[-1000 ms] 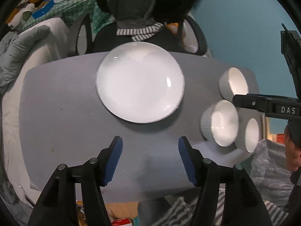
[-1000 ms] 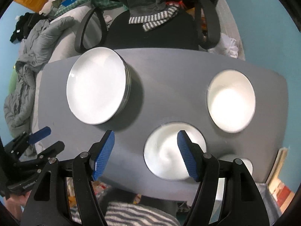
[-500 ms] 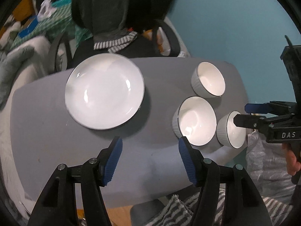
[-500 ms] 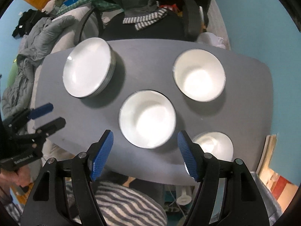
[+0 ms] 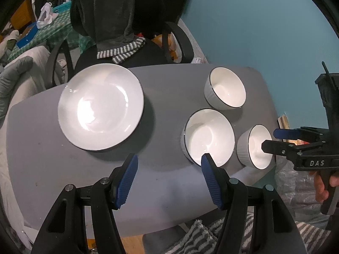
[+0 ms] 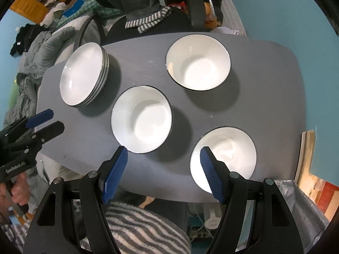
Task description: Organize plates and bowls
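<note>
A stack of white plates (image 5: 100, 106) (image 6: 83, 75) sits on the left part of the grey table (image 5: 53, 169) (image 6: 275, 84). Three white bowls stand apart to its right: a far bowl (image 5: 225, 91) (image 6: 198, 62), a middle bowl (image 5: 208, 137) (image 6: 142, 119) and a near bowl (image 5: 257, 147) (image 6: 223, 158). My left gripper (image 5: 168, 160) hovers open and empty above bare table between the plates and the middle bowl. My right gripper (image 6: 163, 151) is open and empty above the table's near edge, between the middle and near bowls. Each gripper shows at the edge of the other's view.
A black office chair (image 5: 148, 53) draped with dark clothing stands behind the table. A teal wall (image 5: 254, 21) is at the right, grey bedding (image 6: 34, 48) at the left. A silver bag (image 6: 300, 207) and striped fabric (image 6: 144, 228) lie below the near edge.
Both grippers have moved to the right over the table. The plates slid left in both views, and all three bowls came fully into sight. Both jaws stayed equally wide.
</note>
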The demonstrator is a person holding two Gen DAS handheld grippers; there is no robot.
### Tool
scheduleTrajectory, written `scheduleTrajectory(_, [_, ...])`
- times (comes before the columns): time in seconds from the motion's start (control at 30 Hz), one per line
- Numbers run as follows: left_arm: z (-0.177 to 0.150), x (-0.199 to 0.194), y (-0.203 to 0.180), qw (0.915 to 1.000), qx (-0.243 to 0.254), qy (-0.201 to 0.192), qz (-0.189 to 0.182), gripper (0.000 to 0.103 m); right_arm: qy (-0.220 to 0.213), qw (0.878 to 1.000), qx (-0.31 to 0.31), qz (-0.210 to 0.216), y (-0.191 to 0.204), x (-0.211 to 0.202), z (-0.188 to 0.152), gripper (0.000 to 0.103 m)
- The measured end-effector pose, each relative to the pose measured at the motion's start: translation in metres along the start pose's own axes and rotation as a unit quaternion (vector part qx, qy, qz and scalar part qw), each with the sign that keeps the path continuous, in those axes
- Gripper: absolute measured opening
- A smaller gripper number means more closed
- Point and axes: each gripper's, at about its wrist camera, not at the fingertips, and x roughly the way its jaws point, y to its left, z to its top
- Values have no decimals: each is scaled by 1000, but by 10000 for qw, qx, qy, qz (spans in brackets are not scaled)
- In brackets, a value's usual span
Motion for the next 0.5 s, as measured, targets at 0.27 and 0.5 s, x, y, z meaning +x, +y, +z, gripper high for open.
scheduleTrajectory(0.27, [4,17,-14,9990,-116,266,-338,63,-3,10000,-60,16,-15,13,2,70])
scheduleTrajectory(0.5, [7,37,-25,9987,-91,468,-192,64,101,9997,-200,77,-19,34,11,70])
